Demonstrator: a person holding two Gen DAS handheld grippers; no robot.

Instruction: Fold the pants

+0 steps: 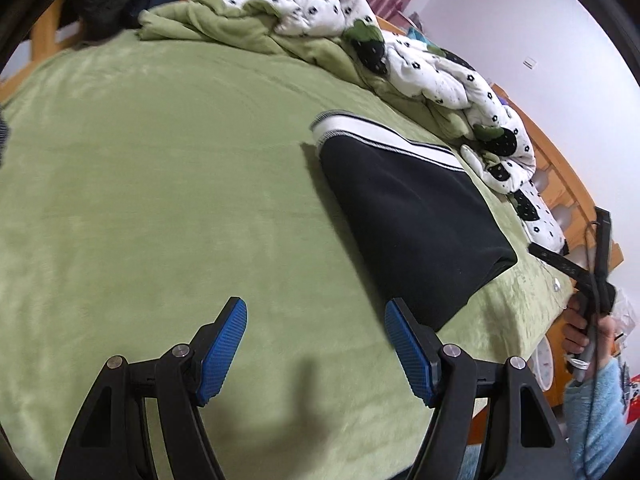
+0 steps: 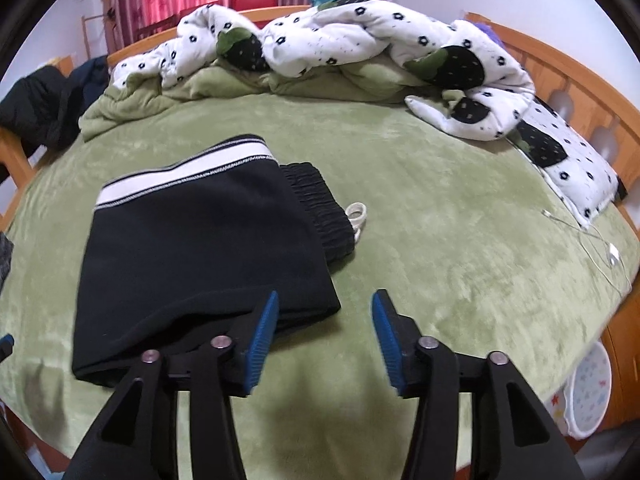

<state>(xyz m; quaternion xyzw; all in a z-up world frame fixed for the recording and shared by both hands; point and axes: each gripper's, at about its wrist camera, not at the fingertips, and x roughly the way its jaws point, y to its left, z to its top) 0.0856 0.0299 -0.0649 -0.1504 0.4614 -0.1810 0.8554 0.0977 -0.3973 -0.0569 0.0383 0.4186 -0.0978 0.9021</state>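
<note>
Left wrist view: my left gripper [image 1: 316, 344] is spread, empty, above the green fleece bedsheet [image 1: 160, 168]; the folded black pants with white stripe [image 1: 412, 216] lie ahead-right. Right wrist view: my right gripper [image 2: 325, 336] is spread, empty, the pants [image 2: 192, 256] just ahead-left.

bare blanket [image 1: 160, 200] left, pants [image 1: 412, 216] right

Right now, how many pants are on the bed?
1. The folded black pants lie on the green blanket, just ahead of both open grippers, left and right. The rumpled quilt could hide more.
</note>
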